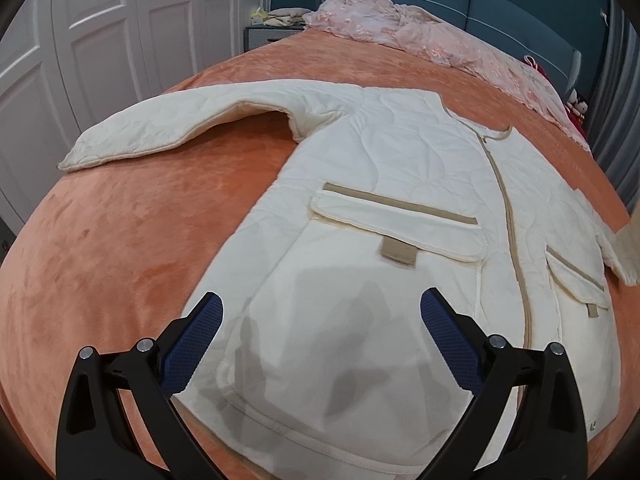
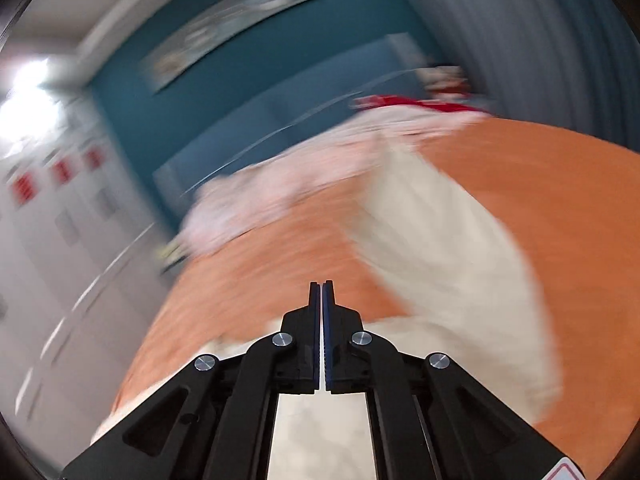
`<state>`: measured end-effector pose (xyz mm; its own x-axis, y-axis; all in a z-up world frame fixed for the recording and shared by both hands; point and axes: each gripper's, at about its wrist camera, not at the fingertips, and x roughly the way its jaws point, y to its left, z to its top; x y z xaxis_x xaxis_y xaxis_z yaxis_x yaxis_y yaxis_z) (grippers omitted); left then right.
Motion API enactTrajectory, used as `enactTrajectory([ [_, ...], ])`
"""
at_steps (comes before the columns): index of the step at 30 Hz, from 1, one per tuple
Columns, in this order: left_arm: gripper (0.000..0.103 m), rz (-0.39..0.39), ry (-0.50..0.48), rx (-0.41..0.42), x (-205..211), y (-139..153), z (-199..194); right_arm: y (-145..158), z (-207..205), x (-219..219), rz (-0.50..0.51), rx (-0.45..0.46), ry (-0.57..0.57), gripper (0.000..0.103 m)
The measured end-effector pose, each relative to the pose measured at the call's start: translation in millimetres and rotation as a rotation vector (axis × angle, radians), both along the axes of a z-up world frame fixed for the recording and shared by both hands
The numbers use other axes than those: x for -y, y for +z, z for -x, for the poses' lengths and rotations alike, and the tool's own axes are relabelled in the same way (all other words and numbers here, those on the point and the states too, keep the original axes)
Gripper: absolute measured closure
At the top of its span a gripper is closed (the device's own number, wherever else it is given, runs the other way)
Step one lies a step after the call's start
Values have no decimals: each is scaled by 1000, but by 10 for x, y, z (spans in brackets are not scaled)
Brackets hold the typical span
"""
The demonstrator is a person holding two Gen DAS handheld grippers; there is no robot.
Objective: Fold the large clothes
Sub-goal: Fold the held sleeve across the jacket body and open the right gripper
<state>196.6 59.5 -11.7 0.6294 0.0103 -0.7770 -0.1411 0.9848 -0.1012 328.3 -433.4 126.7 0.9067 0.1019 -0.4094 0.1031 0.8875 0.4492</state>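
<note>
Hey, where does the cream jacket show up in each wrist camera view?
Left wrist: cream jacket fills the centre, spread flat, one sleeve reaching left.
Right wrist: a blurred cream shape at right of centre.
Shared landmark: the orange bedspread under it.

A bed with an orange blanket (image 1: pixel 120 220) fills the room. Behind it stands a blue padded headboard (image 1: pixel 500 8), white wardrobe doors (image 1: pixel 100 20) at the left, grey curtain (image 1: pixel 616 120) at the right.
</note>
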Motion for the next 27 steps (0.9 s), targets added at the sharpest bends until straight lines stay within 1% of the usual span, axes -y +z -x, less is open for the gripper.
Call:
enactTrajectory([
  [3, 6, 8, 8, 4, -86, 16, 7, -6, -247, -906, 79, -10, 178, 102],
  [6, 6, 31, 20, 7, -197, 22, 5, -208, -413, -1680, 135, -54, 317, 102],
  [7, 6, 35, 23, 7, -226, 20, 4, -322, -444, -1933, 158, -84, 347, 102],
  [8, 6, 37, 25, 5, -247, 19, 5, -356, -432, -2043, 184, -103, 342, 102],
  [9, 6, 41, 28, 3, -294, 17, 5, -432, -412, -2166, 220, -127, 329, 96],
  [10, 6, 45, 27, 3, -323, 16, 9, -536, -399, -2206, 263, -154, 313, 92],
  [11, 6, 47, 26, 4, -357, 13, 11, -602, -385, -2166, 307, -166, 285, 77],
  [12, 6, 48, 26, 4, -368, 7, 8, -670, -349, -2101, 376, -179, 237, 52],
  [13, 6, 52, 24, 3, -390, -4, 5, -745, -293, -1978, 458, -187, 177, 43],
  [14, 6, 61, 22, -2, -412, -25, -1, -832, -290, -1867, 510, -201, 137, 36],
  [16, 6, 81, 23, -8, -428, -65, 1, -998, -294, -1565, 580, -264, 68, 36],
  [17, 6, 90, 24, -12, -423, -88, -6, -1098, -292, -1337, 598, -317, 20, 36],
  [19, 6, 105, 25, -19, -387, -132, -16, -1225, -300, -988, 611, -380, -52, 36],
  [21, 6, 109, 22, -21, -329, -165, -19, -1364, -324, -643, 577, -443, -86, 36],
  [23, 6, 107, 14, -26, -268, -186, -27, -1469, -411, -407, 503, -490, -102, 37],
  [24, 6, 101, 5, -30, -226, -194, -36, -1514, -438, -325, 478, -503, -109, 46],
  [25, 6, 95, 0, -31, -208, -198, -40, -1534, -479, -280, 461, -512, -114, 53],
  [26, 6, 87, -3, -32, -189, -197, -43, -1562, -532, -258, 443, -524, -114, 67],
  [27, 6, 81, -7, -32, -175, -193, -53, -1554, -587, -289, 426, -529, -110, 78],
])
